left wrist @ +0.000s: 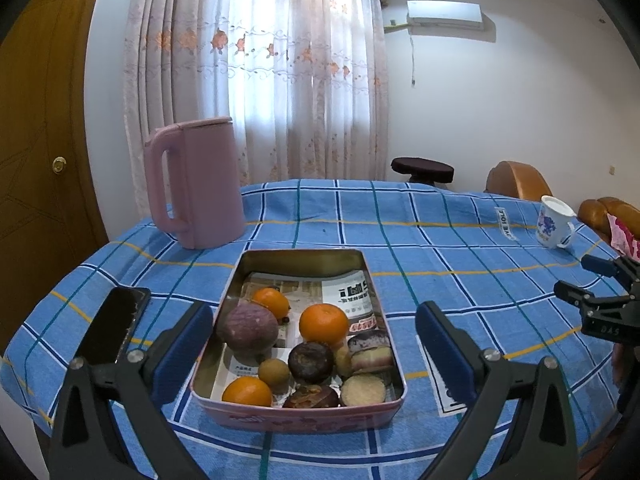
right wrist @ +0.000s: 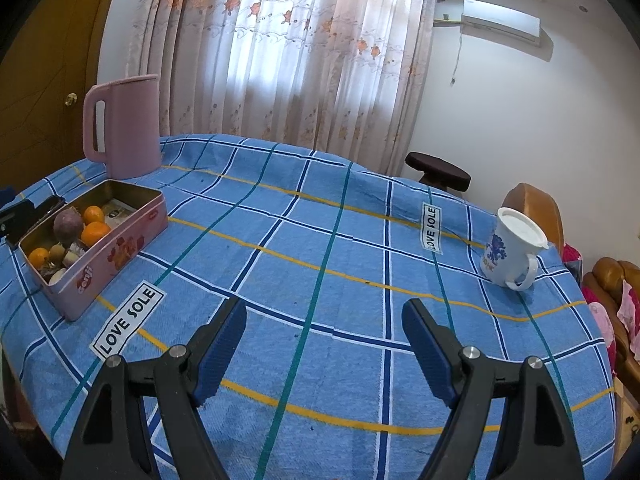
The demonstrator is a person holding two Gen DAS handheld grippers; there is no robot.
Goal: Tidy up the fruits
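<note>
A: At the centre of the left wrist frame we see the pink tin (left wrist: pixel 300 412) on the blue checked counter (left wrist: pixel 460 240), holding tangerines (left wrist: pixel 324 323), a purple passion fruit (left wrist: pixel 248 330), a longan (left wrist: pixel 273 374) and cut pieces.

B: And our left claw (left wrist: pixel 314 354)?

A: Released, its blue pads either side of the tin's near end, not touching it. A black phone (left wrist: pixel 110 326) lies at lower left, a pink kettle (left wrist: pixel 196 182) behind the tin.

B: In the right wrist frame we find the right claw (right wrist: pixel 324 350) released too, over bare cloth at lower centre. The tin sits at far left, a white mug (right wrist: pixel 512 254) at right.
</note>
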